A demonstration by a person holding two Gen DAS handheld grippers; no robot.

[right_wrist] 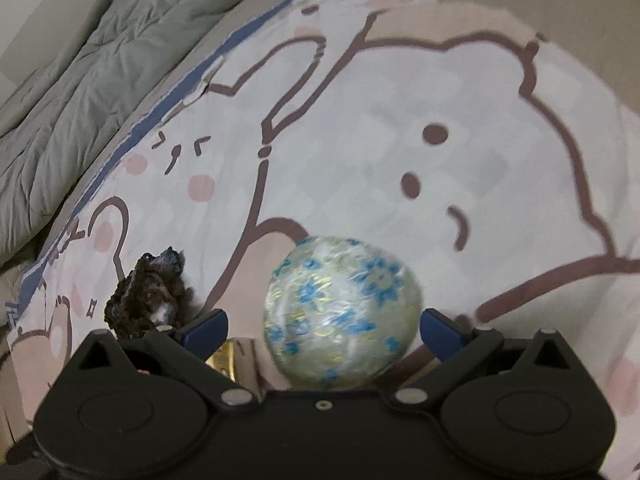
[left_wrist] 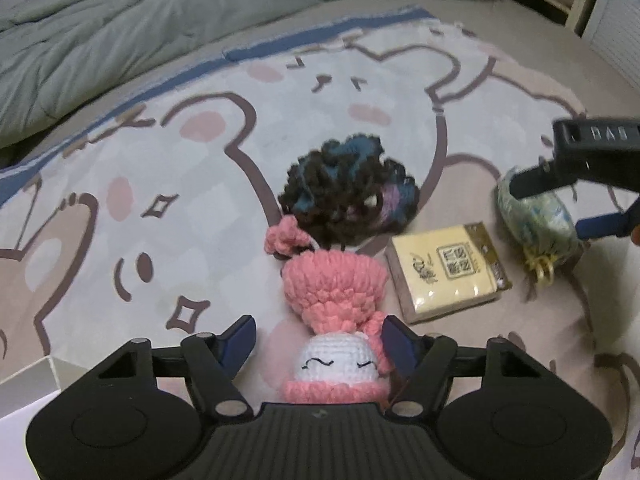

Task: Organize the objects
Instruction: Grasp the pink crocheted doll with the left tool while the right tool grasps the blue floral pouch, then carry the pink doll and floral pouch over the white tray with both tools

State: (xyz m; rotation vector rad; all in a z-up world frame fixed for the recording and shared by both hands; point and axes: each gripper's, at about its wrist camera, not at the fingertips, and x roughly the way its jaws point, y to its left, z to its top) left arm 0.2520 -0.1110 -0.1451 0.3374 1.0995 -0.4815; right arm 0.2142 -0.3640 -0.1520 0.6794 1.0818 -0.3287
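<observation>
crochet doll (left_wrist: 336,336), lengthwise, hair pointing away

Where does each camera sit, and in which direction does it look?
Left wrist: on the left tool, looking steeply down at the pink crochet doll between its fingers; the right tool shows at the right edge.
Right wrist: on the right tool, looking steeply down at the floral pouch between its fingers.
Shared: the pouch, dark yarn bundle and bear-print blanket.

A cartoon-bear blanket (left_wrist: 200,184) covers the bed, with a rumpled grey-green duvet (left_wrist: 120,20) bunched along its far edge.
</observation>
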